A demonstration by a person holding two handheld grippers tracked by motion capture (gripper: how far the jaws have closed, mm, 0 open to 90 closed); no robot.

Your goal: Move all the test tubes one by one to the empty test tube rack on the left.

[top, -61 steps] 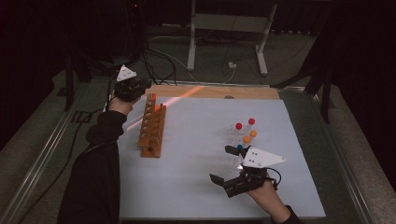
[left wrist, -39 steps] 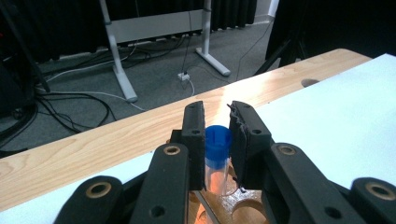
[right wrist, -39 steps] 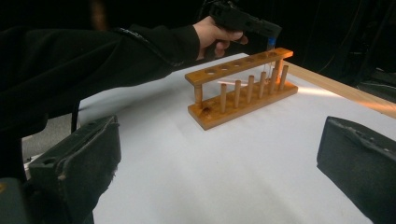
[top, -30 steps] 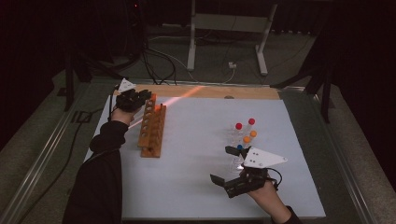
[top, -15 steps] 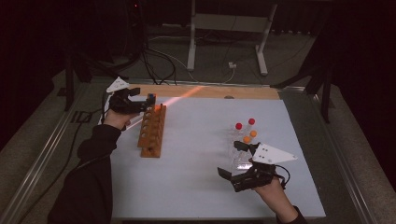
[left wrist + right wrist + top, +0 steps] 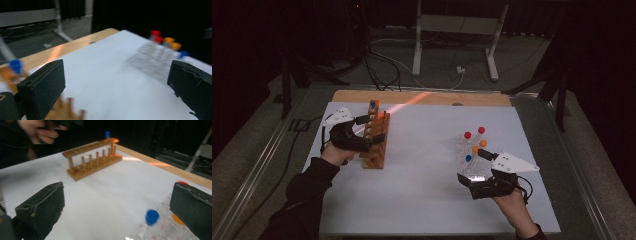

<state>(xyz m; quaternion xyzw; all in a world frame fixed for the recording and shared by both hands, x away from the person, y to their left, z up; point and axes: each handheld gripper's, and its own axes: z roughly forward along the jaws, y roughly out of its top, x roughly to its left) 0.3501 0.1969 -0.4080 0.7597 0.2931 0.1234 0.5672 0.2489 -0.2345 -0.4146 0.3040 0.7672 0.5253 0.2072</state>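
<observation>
A wooden tube rack (image 6: 375,144) (image 6: 93,162) stands on the left of the white sheet, with one blue-capped tube (image 6: 373,105) (image 6: 15,65) (image 6: 107,134) upright in its far end. My left gripper (image 6: 371,129) (image 6: 116,82) hovers at the rack's left side. Its jaws have just been opening and stand open with nothing between them. Several clear tubes with red, orange and blue caps (image 6: 473,145) (image 6: 163,41) stand on the right. My right gripper (image 6: 473,167) (image 6: 116,206) is open just before them; a blue-capped tube (image 6: 152,216) shows between its jaws, untouched.
The white sheet (image 6: 427,165) covers the table, with a wooden strip (image 6: 422,97) along its far edge. Metal rails run down both sides. Cables and a stand's legs (image 6: 452,45) lie on the floor beyond. Bare sheet lies between the rack and the tubes.
My left gripper has opened at the rack's far end and drawn back toward the person, leaving the blue-capped tube standing there. The right gripper has shifted a little toward the clear tubes.
</observation>
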